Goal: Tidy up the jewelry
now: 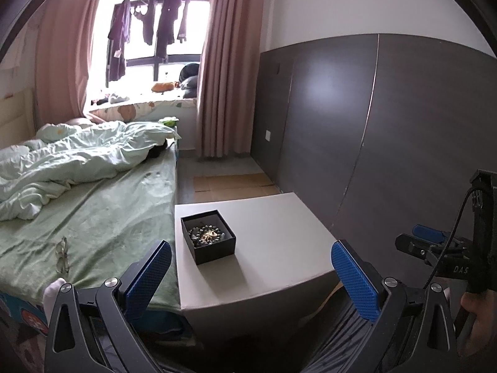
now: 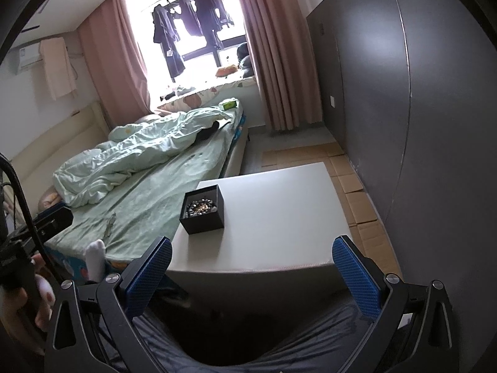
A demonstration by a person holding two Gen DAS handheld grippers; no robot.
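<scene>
In the left wrist view the left gripper (image 1: 251, 267) fills the bottom of the frame with its blue-padded fingers (image 1: 149, 276) spread wide and nothing between them. Above the gap, in the lower middle of the frame, a small black box (image 1: 208, 237) sits open on a white table (image 1: 279, 242), near the table's left edge. Inside it lies jewelry (image 1: 206, 234) — a ring of dark and pale beads around something golden, too small to tell apart further. Nothing stands between the gripper and the box.

At the right edge of that frame the right gripper (image 1: 428, 242) shows side-on, held by a hand (image 1: 478, 314) in the lower right corner; from this angle its opening cannot be judged. The right wrist view settles it: the right gripper (image 2: 251, 267) is spread wide and holds nothing, with the box (image 2: 203, 213) in the middle of the frame, above and left of the gap.

Left of the table a bed (image 1: 102, 217) with a green sheet runs up the frame, touching or just beside the table edge. A crumpled pale quilt (image 1: 62, 161) lies at centre left, and a small glassy object (image 1: 62, 255) rests on the sheet at lower left — what it is cannot be told. A white sock (image 2: 96, 258) pokes up by the left finger. Pink curtains (image 1: 223, 77) frame a bright window (image 1: 155, 31) at the top, with dark clothes (image 1: 146, 28) hanging across it. A dark wall panel (image 1: 372, 124) fills the right side, with flattened cardboard (image 1: 233, 183) on the floor beyond the table.
</scene>
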